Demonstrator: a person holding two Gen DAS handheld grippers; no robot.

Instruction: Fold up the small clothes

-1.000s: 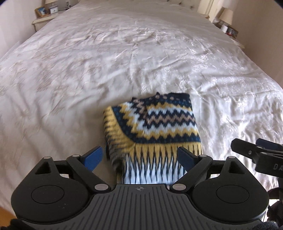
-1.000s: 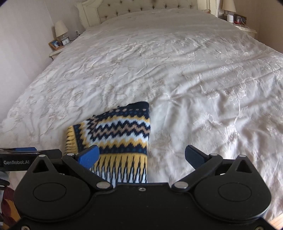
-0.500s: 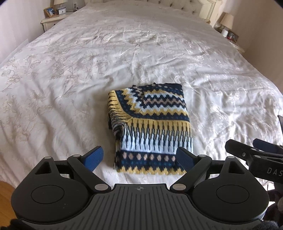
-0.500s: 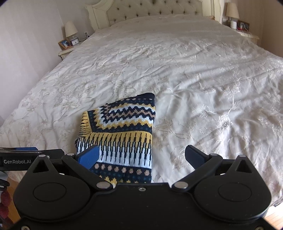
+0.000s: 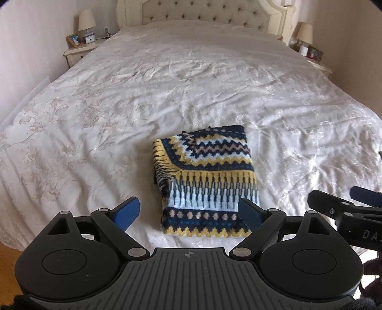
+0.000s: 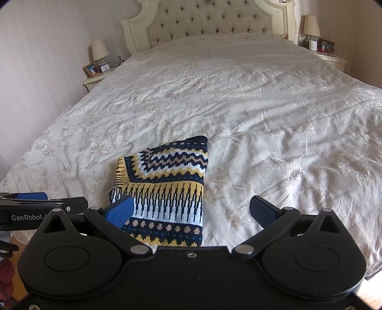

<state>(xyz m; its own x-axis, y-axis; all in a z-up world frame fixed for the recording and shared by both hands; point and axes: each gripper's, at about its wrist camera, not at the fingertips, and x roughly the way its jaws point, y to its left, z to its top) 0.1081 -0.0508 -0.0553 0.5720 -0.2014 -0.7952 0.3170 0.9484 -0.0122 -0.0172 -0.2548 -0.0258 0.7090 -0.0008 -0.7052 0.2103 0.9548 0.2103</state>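
Knitted sweater, patterned in navy, yellow, white and tan zigzags, lies folded into a neat rectangle on the white bedspread, near the foot edge of the bed. From the left wrist camera it sits ahead of the left gripper, centred in the gap between the jaws and a little beyond their tips. From the right wrist camera the same sweater lies ahead and toward the left jaw of the right gripper, whose left blue pad overlaps its near corner in the picture; whether the pad touches the knit or merely hangs above it is hard to judge from this angle.

Beyond the jaws the bedspread runs up to a tufted headboard. A lamp and a framed photo stand on the nightstand past the left jaw side, and another lamp stands past the right jaw side. Wood floor shows at the lower left corner. Nothing stands between either gripper and the sweater.

Both grippers have their jaws spread wide and hold nothing. The right gripper's fingers show at the edge of the left camera, just outside the left gripper's right jaw.
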